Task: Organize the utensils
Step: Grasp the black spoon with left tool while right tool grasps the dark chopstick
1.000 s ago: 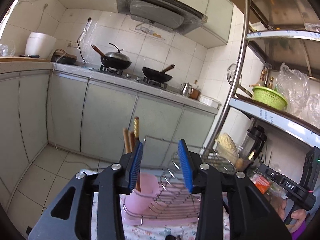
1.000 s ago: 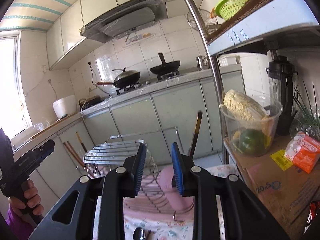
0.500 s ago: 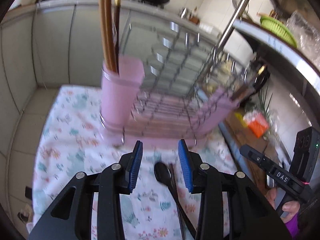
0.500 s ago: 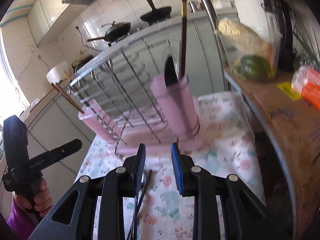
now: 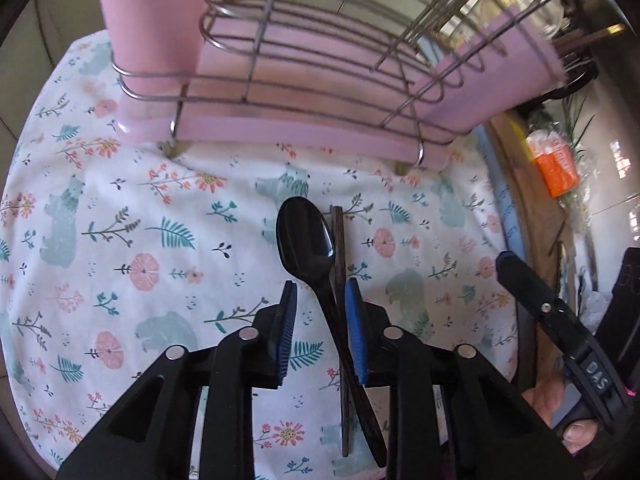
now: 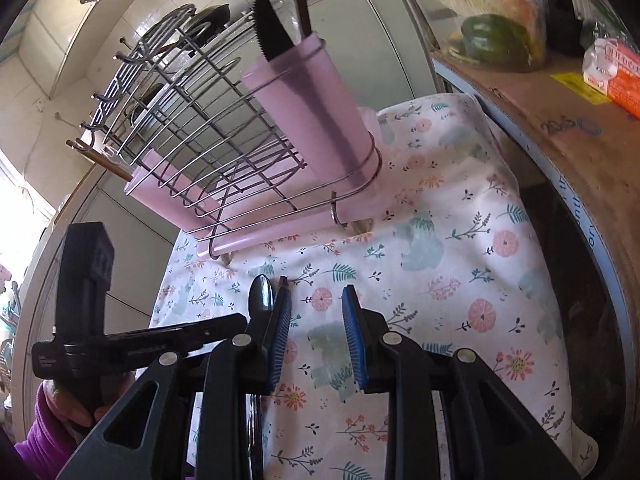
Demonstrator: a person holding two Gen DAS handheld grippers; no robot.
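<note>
A black spoon [image 5: 306,240] lies on the floral cloth [image 5: 120,220] beside a dark chopstick [image 5: 340,248]. My left gripper [image 5: 322,300] is open, its blue pads either side of the spoon's handle, low over the cloth. My right gripper [image 6: 316,312] is open and empty over the cloth, to the right of the spoon [image 6: 261,296]. A pink dish rack [image 5: 304,132] with wire dividers stands behind. Its pink utensil cup [image 6: 308,108] holds a black knife [image 6: 272,34] and chopsticks.
A cardboard box [image 6: 560,120] with an orange packet [image 6: 616,76] and a tub of vegetables [image 6: 492,36] stands right of the cloth. Another pink cup [image 5: 156,20] sits at the rack's left end. Kitchen cabinets are behind.
Both grippers have tilted down and dropped toward the cloth. The left one has closed in on the spoon, whose handle now lies between its pads.
</note>
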